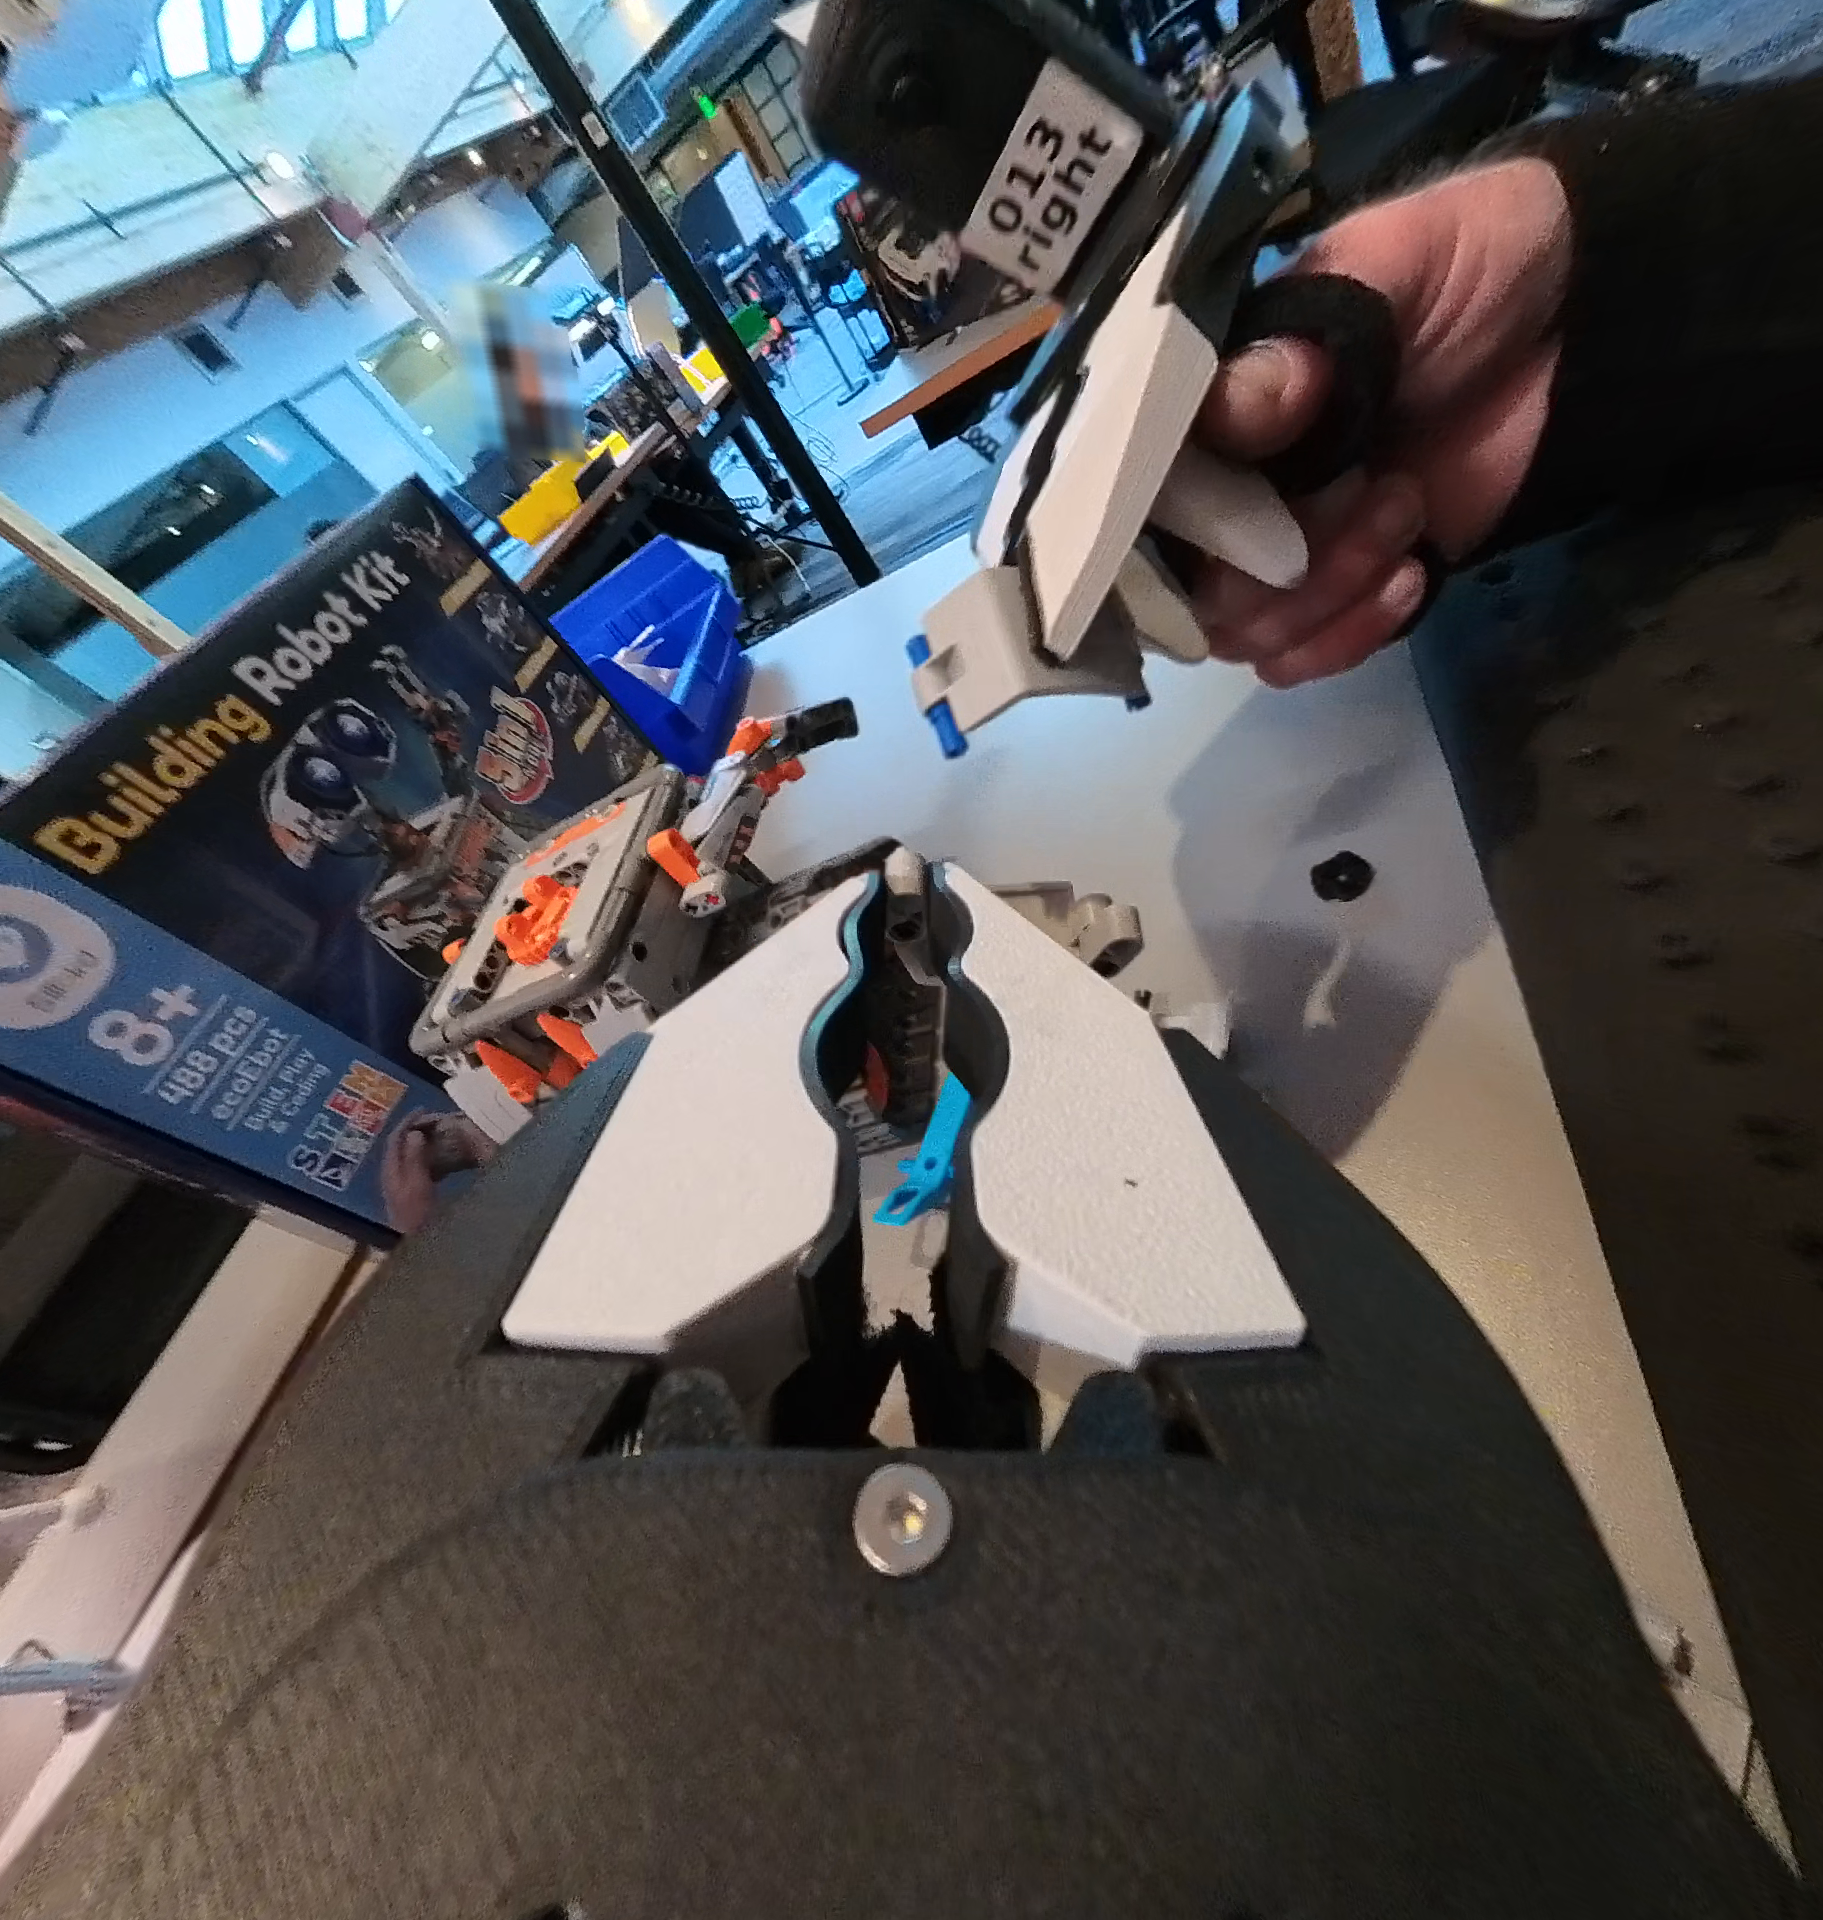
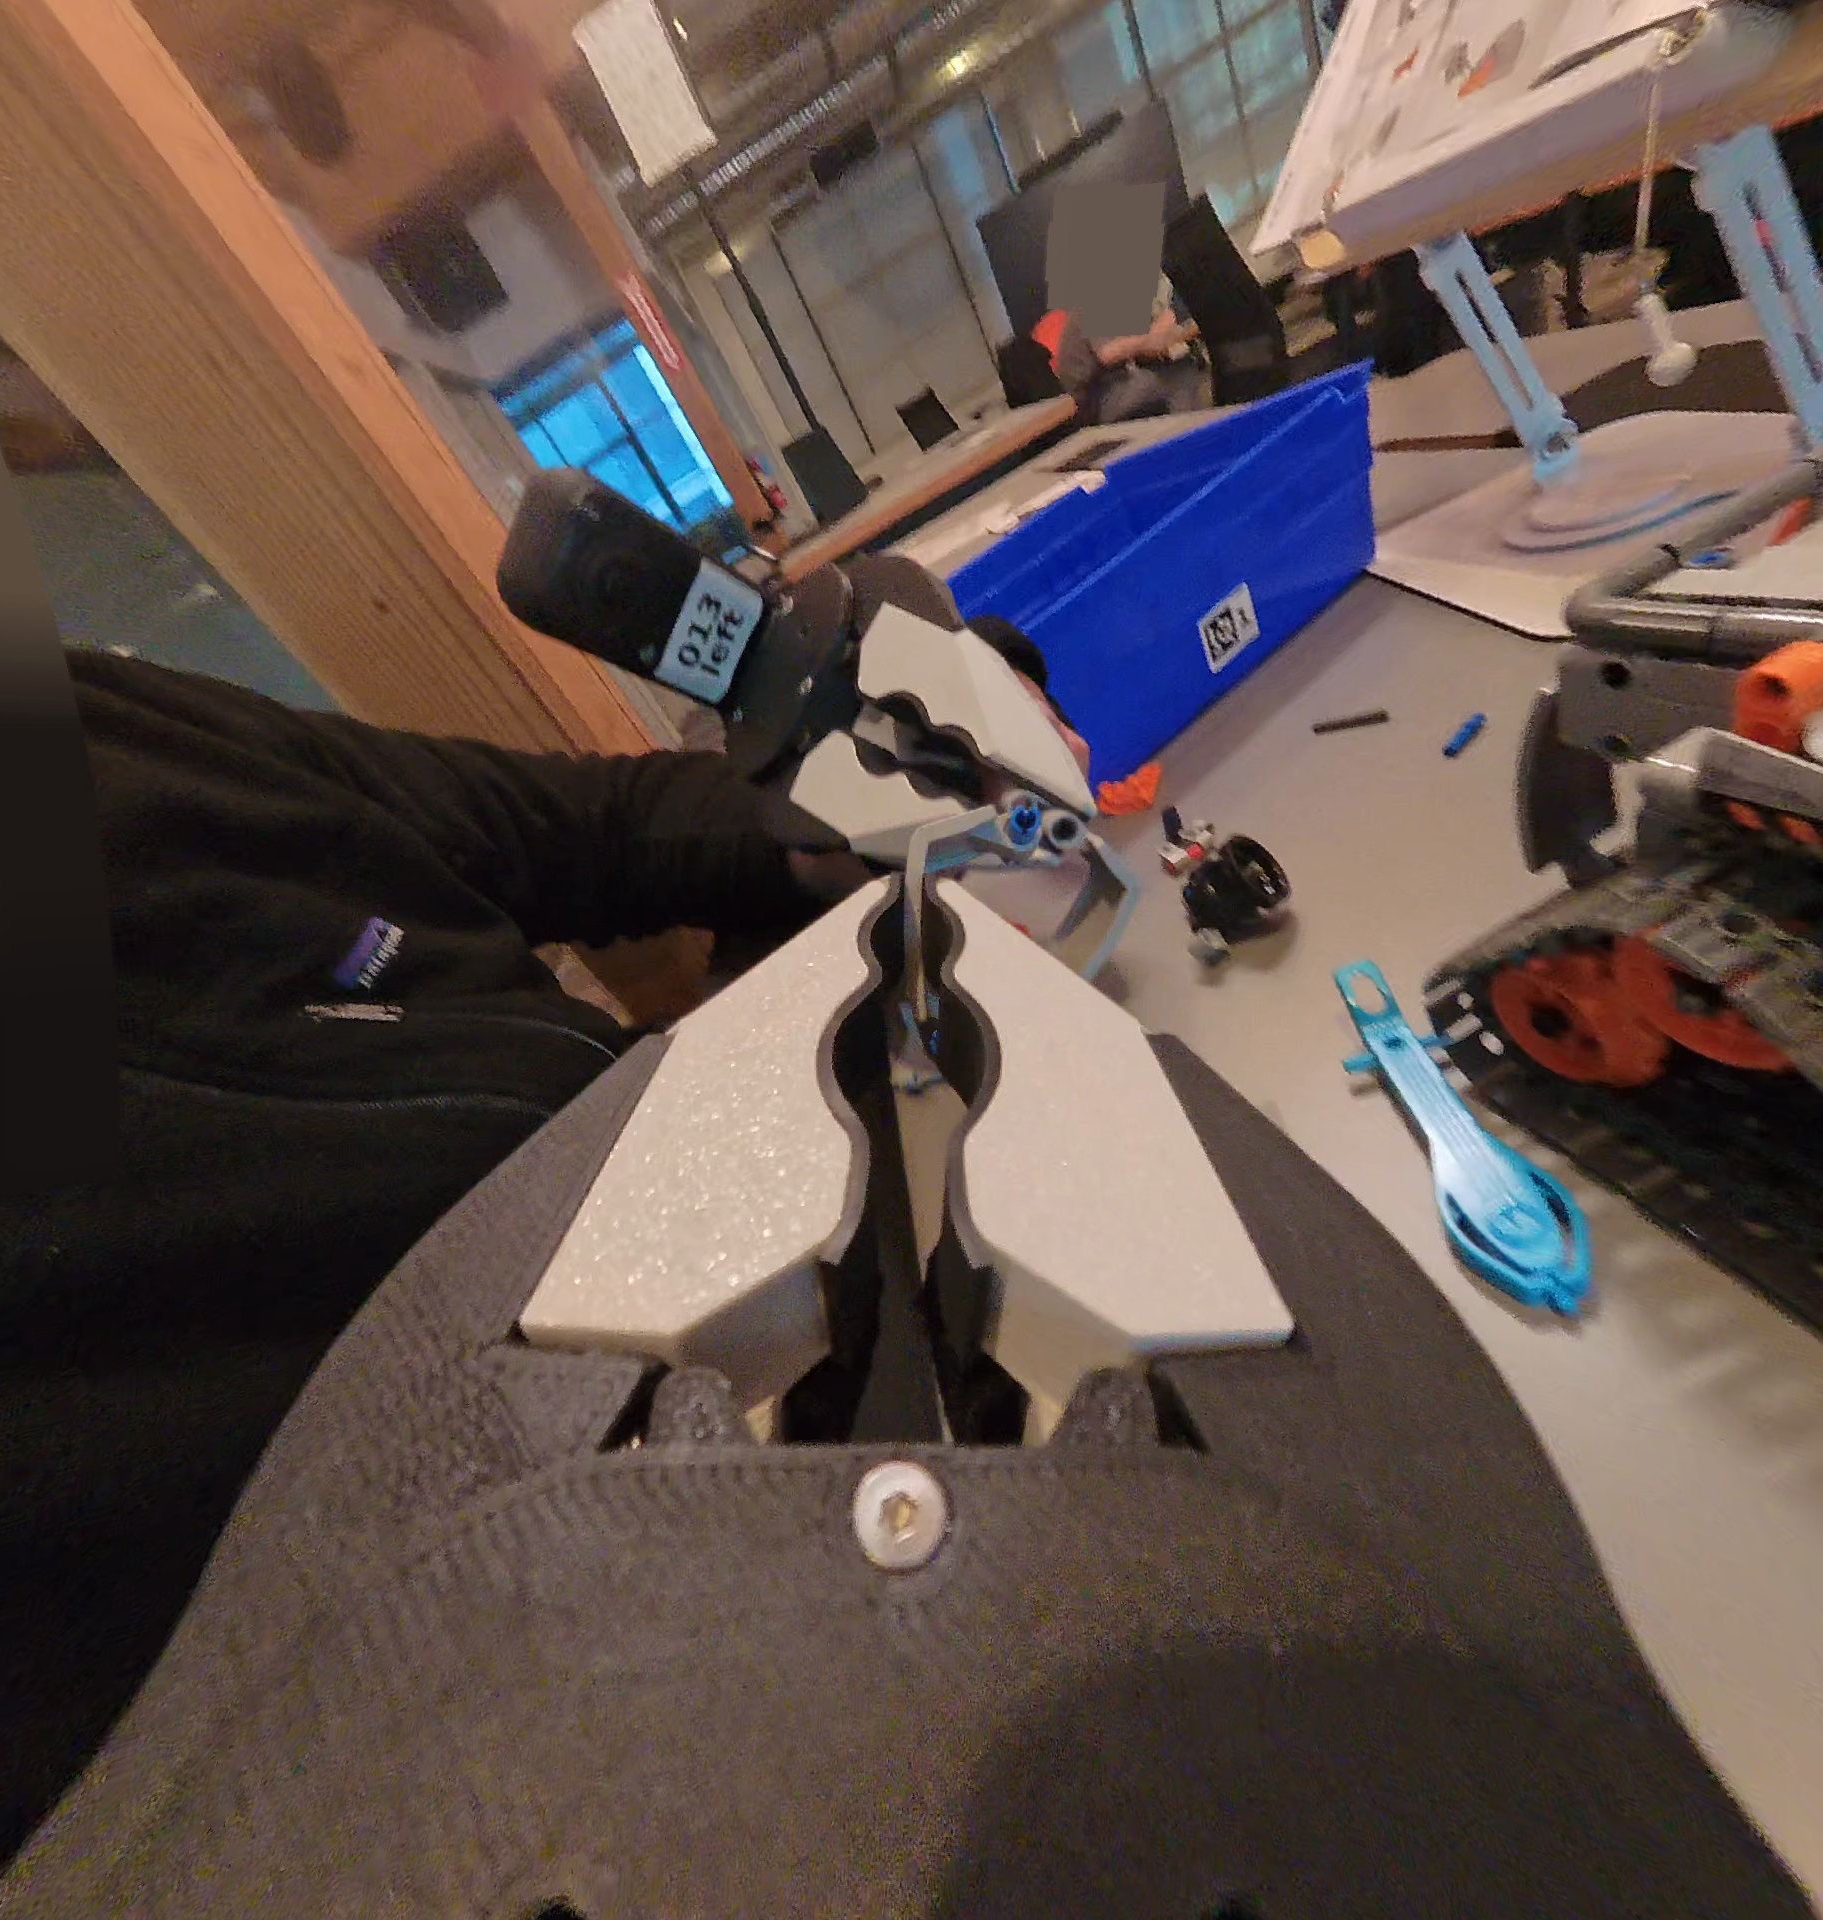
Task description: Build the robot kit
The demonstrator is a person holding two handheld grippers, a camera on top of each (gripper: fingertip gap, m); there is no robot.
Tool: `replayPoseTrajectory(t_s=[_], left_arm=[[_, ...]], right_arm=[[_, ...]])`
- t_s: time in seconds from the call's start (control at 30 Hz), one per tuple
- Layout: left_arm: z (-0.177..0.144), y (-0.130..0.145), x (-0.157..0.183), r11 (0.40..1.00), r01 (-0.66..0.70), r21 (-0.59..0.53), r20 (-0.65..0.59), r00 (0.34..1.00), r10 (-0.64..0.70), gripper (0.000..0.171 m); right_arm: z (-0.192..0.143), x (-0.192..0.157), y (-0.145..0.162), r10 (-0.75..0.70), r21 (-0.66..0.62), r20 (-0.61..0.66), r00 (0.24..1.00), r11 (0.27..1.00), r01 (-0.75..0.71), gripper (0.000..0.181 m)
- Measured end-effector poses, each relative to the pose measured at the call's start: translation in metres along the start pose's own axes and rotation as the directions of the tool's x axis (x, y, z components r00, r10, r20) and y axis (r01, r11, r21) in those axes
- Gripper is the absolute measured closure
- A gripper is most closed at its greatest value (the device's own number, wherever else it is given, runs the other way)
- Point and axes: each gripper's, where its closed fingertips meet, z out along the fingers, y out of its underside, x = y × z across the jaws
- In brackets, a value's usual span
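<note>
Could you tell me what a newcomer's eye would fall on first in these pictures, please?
Probably the two grippers: the left gripper is shut on a dark toothed part, and the right gripper is shut on a grey frame piece. Next comes the half-built orange and grey model on the white table, in front of the tilted kit box. A blue bin stands behind, and a light blue tool lies on the table beside the model.

white table (image 2: 1406, 883), blue bin (image 2: 1177, 582) upper centre, blue pry tool (image 2: 1447, 1132) right, tracked model (image 2: 1696, 935) far right, small black wheel part (image 2: 1229, 883) centre
</note>
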Motion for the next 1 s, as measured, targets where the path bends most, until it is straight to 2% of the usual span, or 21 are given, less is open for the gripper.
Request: replayPoseTrajectory(t_s=[0.17,0.43,0.77,1.0], left_arm=[[-0.002,-0.007,-0.001,0.997,-0.08,-0.004,0.053,0.995,0.08,0.167],[-0.01,-0.02,-0.005,0.991,-0.133,0.019,0.108,0.986,0.13,0.166],[-0.016,-0.029,-0.011,0.987,-0.153,0.043,0.16,0.976,0.145,0.167],[-0.021,-0.037,-0.014,0.981,-0.181,0.063,0.19,0.968,0.166,0.167]], right_arm=[[0.02,-0.007,-0.005,0.034,0.074,0.078,0.996,0.997,-0.039,0.181],[0.022,-0.01,-0.013,0.036,0.158,0.142,0.989,0.986,-0.058,0.181],[0.027,-0.019,-0.018,0.009,0.207,0.175,0.985,0.977,-0.046,0.181],[0.032,-0.024,-0.023,-0.08,0.229,0.129,0.988,0.972,0.049,0.181]])
